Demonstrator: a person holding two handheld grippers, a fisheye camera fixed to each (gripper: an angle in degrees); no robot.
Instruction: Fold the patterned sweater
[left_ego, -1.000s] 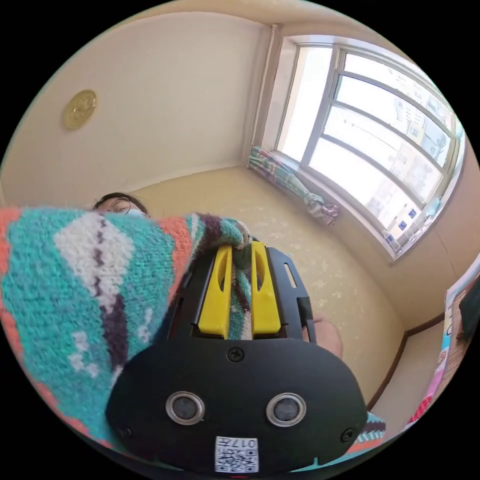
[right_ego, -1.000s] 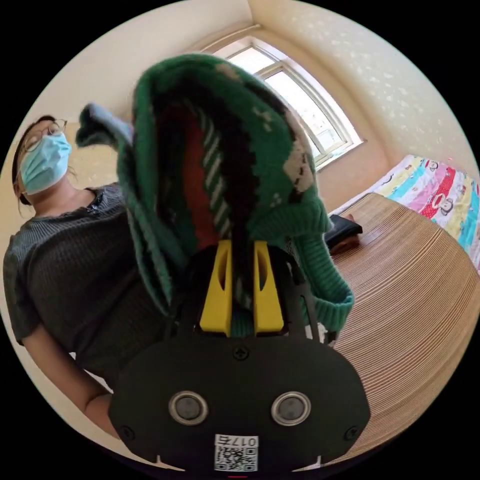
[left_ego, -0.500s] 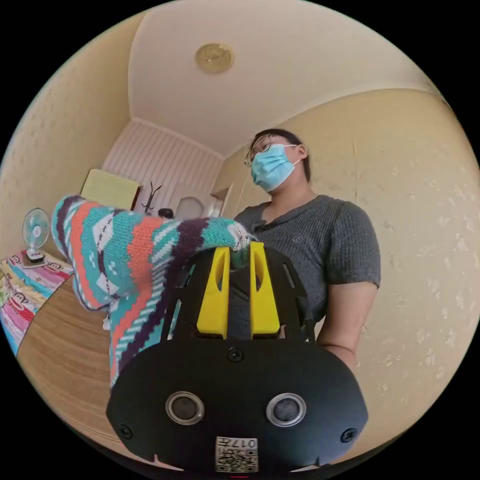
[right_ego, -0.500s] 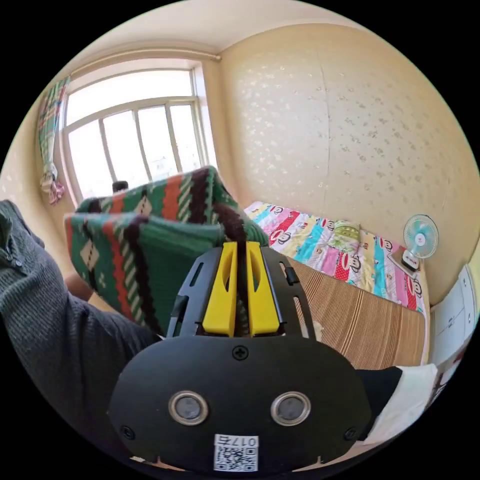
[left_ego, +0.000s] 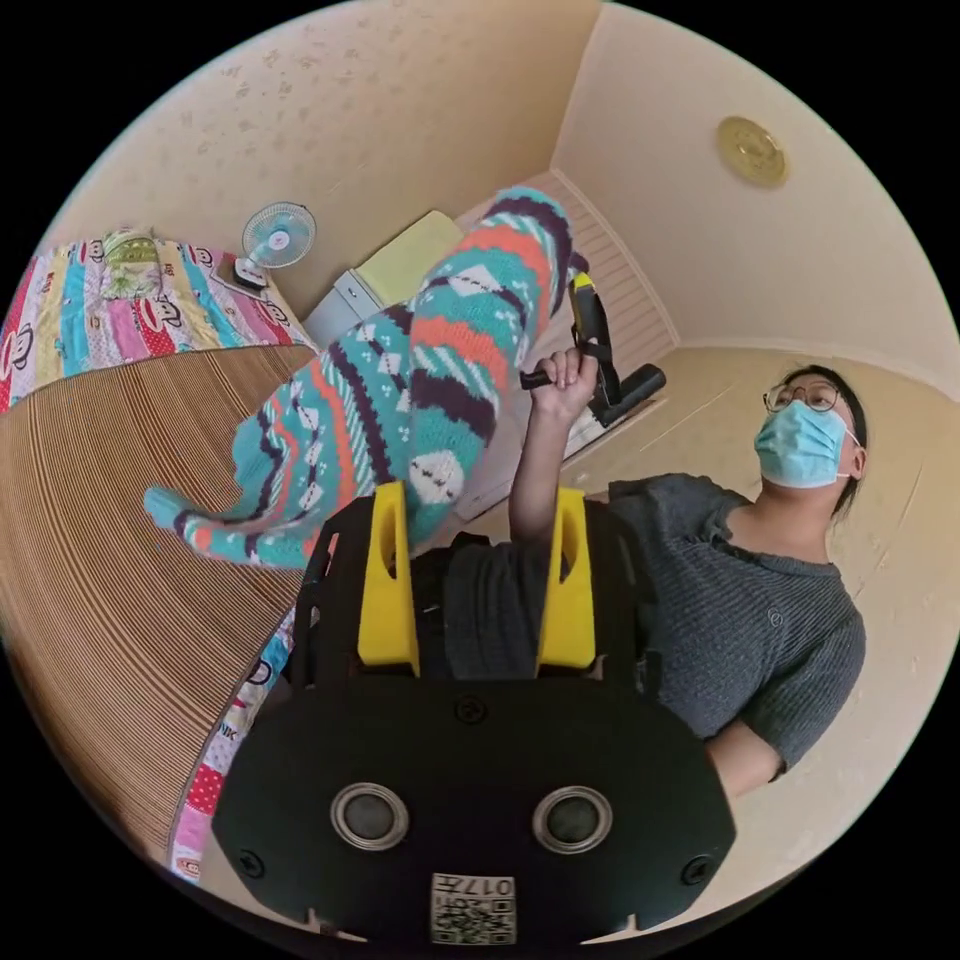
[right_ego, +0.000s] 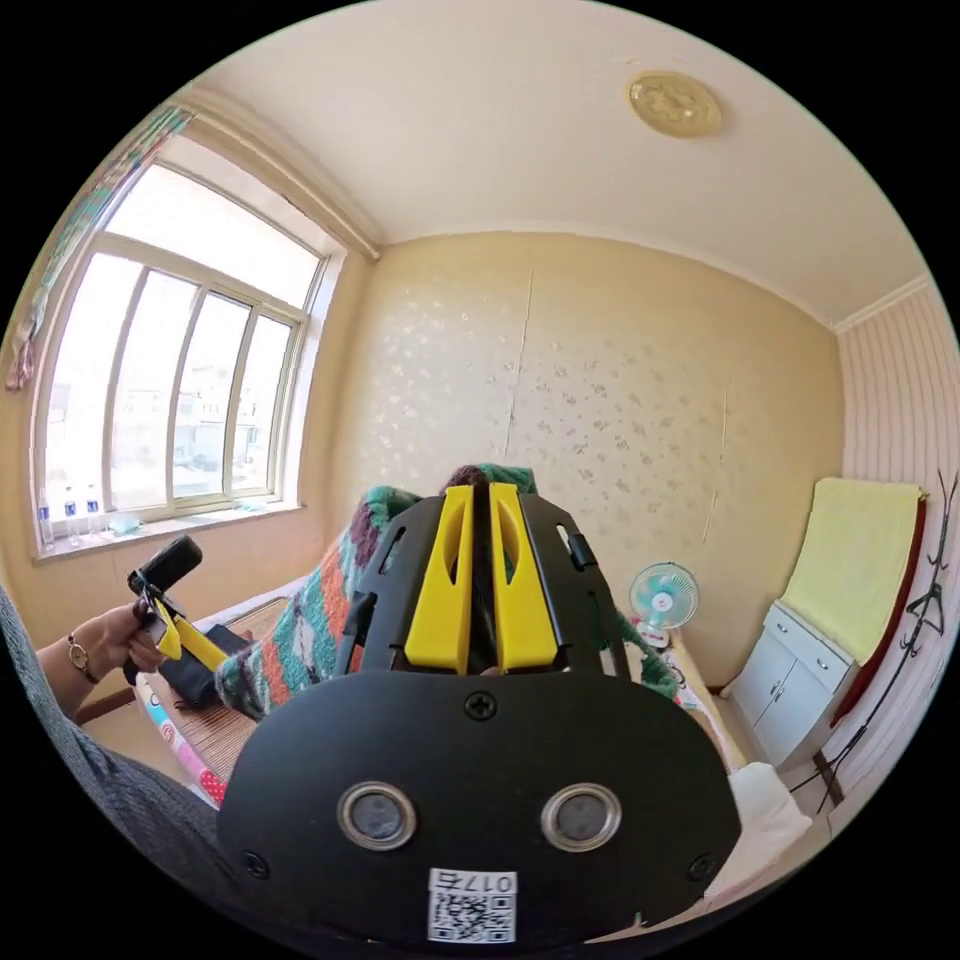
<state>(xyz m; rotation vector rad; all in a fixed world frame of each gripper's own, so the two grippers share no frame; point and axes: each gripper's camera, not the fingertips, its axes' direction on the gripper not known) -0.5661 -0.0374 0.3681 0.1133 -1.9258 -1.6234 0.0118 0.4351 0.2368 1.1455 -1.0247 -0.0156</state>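
Hanging from the raised right gripper (left_ego: 578, 300), the patterned sweater (left_ego: 420, 390) droops over the striped mat (left_ego: 110, 560) and hides part of the white cabinet (left_ego: 345, 305) beside the small fan (left_ego: 275, 232). The person's hand (left_ego: 562, 372) holds that gripper high, arm bent upward. Its jaws are pinched tight on a fold of the knit (clearest in the right gripper view). The left gripper (left_ego: 478, 580) stands wide apart, gripping nothing; the right gripper view shows it held low near the window (right_ego: 170, 400).
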